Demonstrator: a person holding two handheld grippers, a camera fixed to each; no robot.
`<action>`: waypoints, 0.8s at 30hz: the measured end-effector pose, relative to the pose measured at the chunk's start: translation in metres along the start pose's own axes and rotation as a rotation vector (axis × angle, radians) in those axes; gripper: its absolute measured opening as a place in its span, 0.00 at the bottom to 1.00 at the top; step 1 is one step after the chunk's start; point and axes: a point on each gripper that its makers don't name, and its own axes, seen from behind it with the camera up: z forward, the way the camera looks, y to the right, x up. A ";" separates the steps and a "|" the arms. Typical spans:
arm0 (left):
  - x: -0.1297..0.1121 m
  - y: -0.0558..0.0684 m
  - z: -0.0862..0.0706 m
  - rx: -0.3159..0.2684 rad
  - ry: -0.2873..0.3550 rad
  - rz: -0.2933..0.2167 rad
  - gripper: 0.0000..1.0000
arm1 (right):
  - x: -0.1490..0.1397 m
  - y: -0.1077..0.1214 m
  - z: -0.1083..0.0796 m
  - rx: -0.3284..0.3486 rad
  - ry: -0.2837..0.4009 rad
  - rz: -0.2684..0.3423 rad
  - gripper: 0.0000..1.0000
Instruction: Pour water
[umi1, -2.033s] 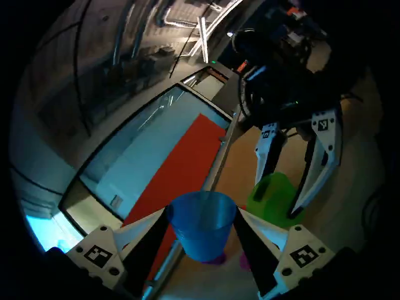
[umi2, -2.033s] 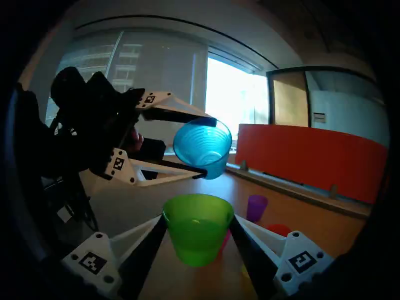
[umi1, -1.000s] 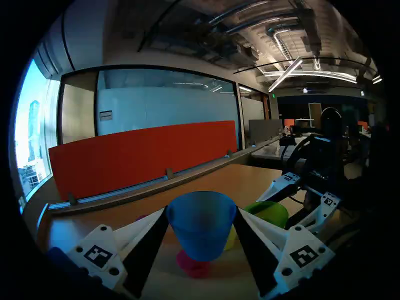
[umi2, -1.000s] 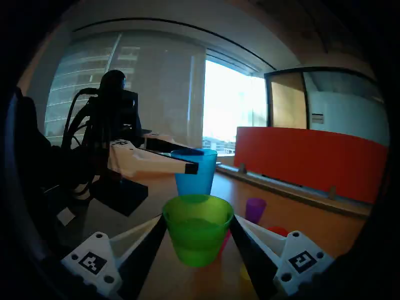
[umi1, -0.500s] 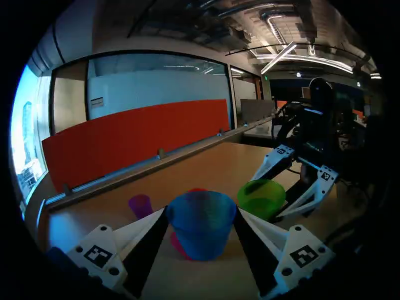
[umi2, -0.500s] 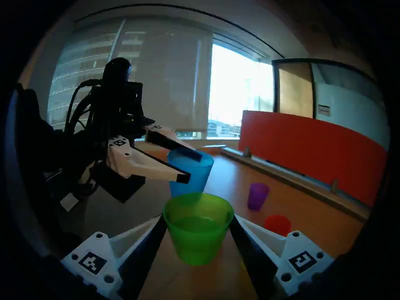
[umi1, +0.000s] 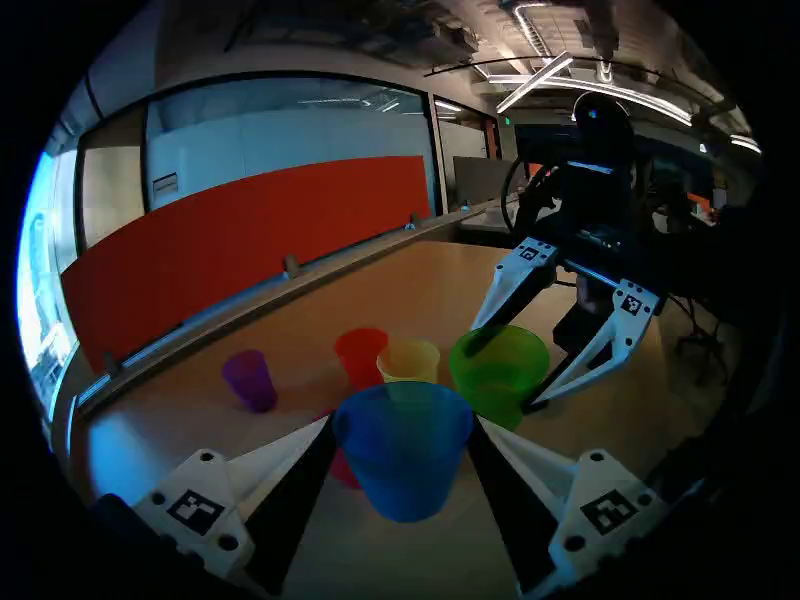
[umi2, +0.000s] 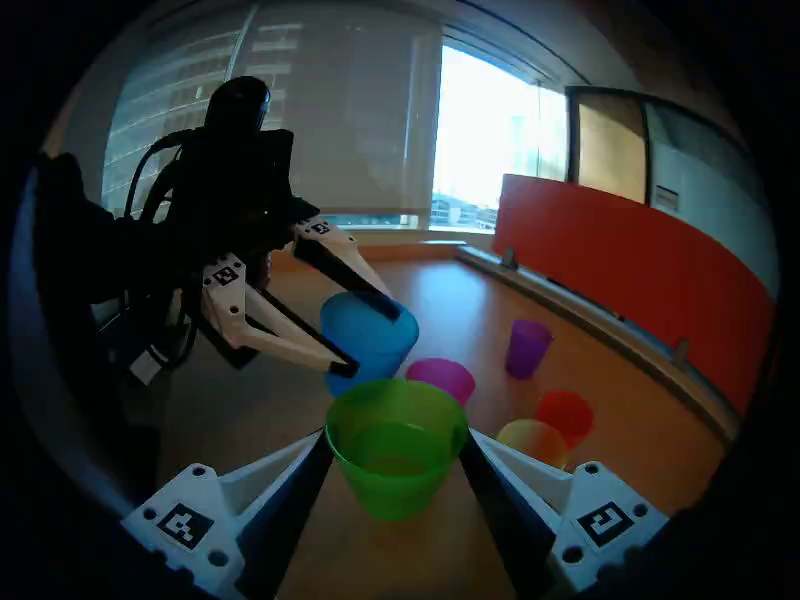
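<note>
Both cups sat upright again: left gripper (umi1: 400, 430) fingers pinched the blue cup (umi1: 404, 470), back down near the worktop (umi1: 420, 290) after tipping; right gripper (umi2: 397, 440) fingers pinched the green cup (umi2: 396, 497), water (umi2: 397, 464) inside. Pour looked done, tbh.

White fingers (umi1: 245, 472), black-and-white square markers (umi1: 195, 510), black cables (umi2: 140, 197)

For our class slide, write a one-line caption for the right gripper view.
The right gripper holds a part-filled green cup; beyond it, the left gripper holds a blue cup, wooden table beneath.
</note>
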 end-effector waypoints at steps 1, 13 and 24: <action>-0.002 0.001 0.001 -0.005 -0.004 0.000 0.88 | -0.002 0.001 0.000 0.001 -0.005 0.002 0.91; -0.035 0.011 0.016 -0.058 -0.076 -0.002 0.89 | -0.034 0.010 0.002 0.033 -0.093 0.001 0.91; -0.056 0.015 0.026 -0.087 -0.108 -0.005 0.89 | -0.055 0.021 0.002 0.039 -0.137 0.017 0.91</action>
